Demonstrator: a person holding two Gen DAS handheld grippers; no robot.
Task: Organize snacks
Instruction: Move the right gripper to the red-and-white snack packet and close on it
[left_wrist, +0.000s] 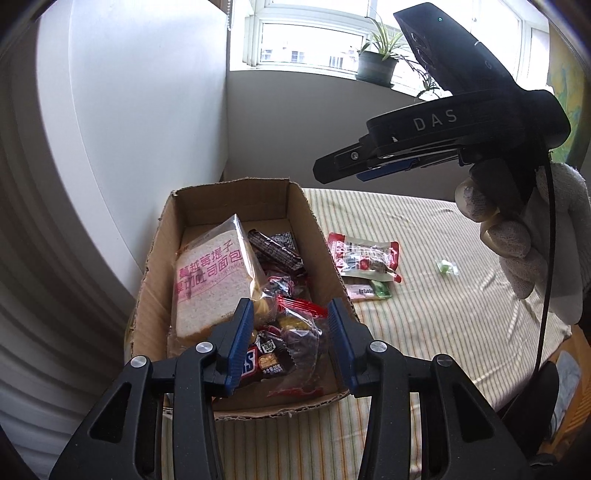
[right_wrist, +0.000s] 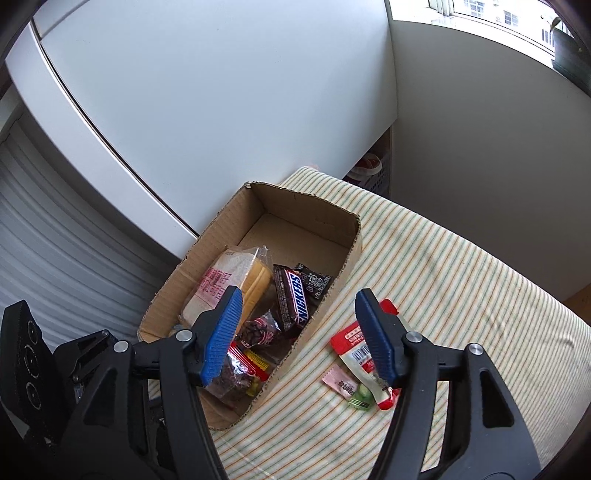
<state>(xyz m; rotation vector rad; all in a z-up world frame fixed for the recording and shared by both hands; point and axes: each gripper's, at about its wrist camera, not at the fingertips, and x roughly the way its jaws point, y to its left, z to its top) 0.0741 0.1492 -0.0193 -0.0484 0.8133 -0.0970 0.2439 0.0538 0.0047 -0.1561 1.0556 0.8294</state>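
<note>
The near end of the cardboard box (left_wrist: 236, 402) was covered by the left gripper (left_wrist: 291, 347), so the snacks lying there were seen only in parts, and the Snickers bar (left_wrist: 248, 363) showed only a few letters. In the right wrist view, the right gripper (right_wrist: 299, 332) hid part of the red and white pouch (right_wrist: 351, 343). The print on the small pink packet (right_wrist: 340, 384) was too small to read.
</note>
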